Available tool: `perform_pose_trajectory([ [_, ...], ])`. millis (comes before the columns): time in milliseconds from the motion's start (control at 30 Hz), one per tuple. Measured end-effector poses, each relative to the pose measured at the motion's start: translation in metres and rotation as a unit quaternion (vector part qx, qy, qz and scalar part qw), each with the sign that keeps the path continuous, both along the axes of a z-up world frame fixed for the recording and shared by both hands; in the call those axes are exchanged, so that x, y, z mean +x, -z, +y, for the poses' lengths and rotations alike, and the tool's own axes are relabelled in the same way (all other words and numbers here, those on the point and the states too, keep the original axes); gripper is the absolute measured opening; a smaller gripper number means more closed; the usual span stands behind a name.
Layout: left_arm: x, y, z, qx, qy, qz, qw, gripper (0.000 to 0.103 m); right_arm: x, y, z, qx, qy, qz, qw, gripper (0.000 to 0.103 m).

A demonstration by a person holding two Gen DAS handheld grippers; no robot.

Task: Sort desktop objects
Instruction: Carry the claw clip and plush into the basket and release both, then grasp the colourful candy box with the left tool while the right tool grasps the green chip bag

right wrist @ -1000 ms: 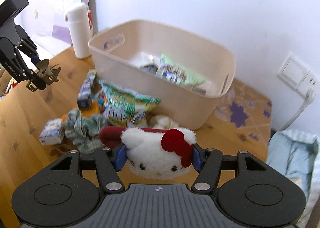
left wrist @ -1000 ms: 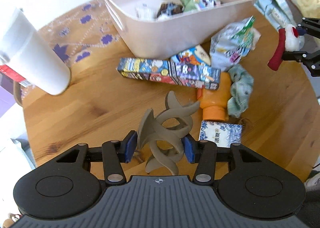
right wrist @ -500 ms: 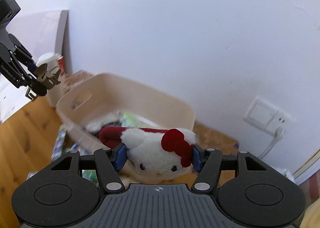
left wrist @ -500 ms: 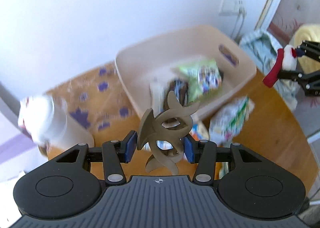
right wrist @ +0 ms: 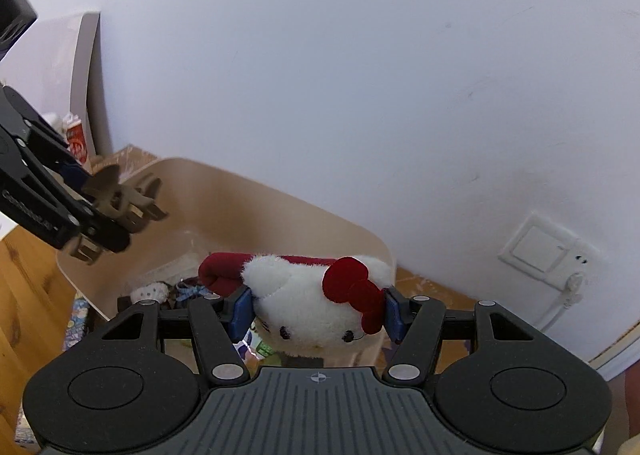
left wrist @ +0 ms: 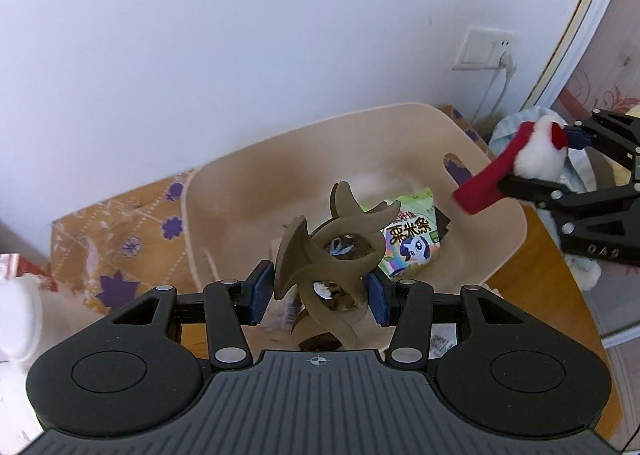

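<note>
Two grippers, both loaded, both now at the beige bin (left wrist: 400,123). We note the change against a second back: then we were low over the wooden table (left wrist: 536,279), looking down on the clutter of boxes and packets near the bin; now both views have swung up, the white wall fills most of each picture, and the bin sits directly ahead and below.

Left gripper (left wrist: 318,297): blue pads pressed on either side of a brown claw hair clip (left wrist: 332,251), jaws at a middling width set by the clip. Grip looks unchanged across the carry. Clip hangs over the near half of the bin's opening; beneath it a green snack packet (left wrist: 412,243) and other wrapped items lie on the bin floor.

Right gripper (right wrist: 318,315): pads clamped on the sides of a white plush cat head (right wrist: 312,303) with a red bow, a red strap trailing off to the left. Seen from the left wrist, the plush (left wrist: 536,151) is at the bin's right rim, about over the wall and not clearly inside.

Our reading: transport is nearly finished for both items. The clip looks placed for a drop. The plush needs a little more travel leftward over the opening, or it may land on the rim or the table. The loose items left on the table are mostly out of view now, apart from a box edge at the bin's left.

White bottle (left wrist: 16,315) stands at far left, blurred.
</note>
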State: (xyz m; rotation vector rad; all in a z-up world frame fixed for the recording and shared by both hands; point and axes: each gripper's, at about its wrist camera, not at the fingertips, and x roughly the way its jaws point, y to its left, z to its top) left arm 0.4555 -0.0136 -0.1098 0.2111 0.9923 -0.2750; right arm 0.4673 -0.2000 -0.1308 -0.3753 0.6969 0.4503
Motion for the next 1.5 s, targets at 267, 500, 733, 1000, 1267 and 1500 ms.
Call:
perform_pose_trajectory([
  [267,0.022,0.039,-0.01,0.016,-0.007,0.033,0.9993,0.05,0.023,0.03,0.022,-0.028,-0.013,0.032,0.999,0.059],
  [500,0.033,0.068,-0.009,0.025,-0.026,0.063,0.9973,0.05,0.029,0.053,0.026,-0.049,-0.013,0.056,0.997,0.061],
  [733,0.031,0.076,-0.006,0.053,-0.041,0.056,0.9962,0.056,0.02,0.051,0.029,-0.051,-0.017,0.04,0.998,0.078],
  [1000,0.013,0.049,0.013,0.008,-0.053,0.038,0.9979,0.071,-0.01,0.022,0.009,0.004,0.007,-0.013,1.0,0.1],
  [1267,-0.02,0.018,0.044,-0.04,-0.103,0.033,0.9934,0.076,-0.059,0.008,-0.021,0.07,0.038,-0.013,0.997,0.103],
  [1500,-0.05,0.041,0.069,-0.065,-0.16,0.097,0.9802,0.078,-0.092,0.038,-0.02,0.074,0.042,0.034,0.996,0.103],
])
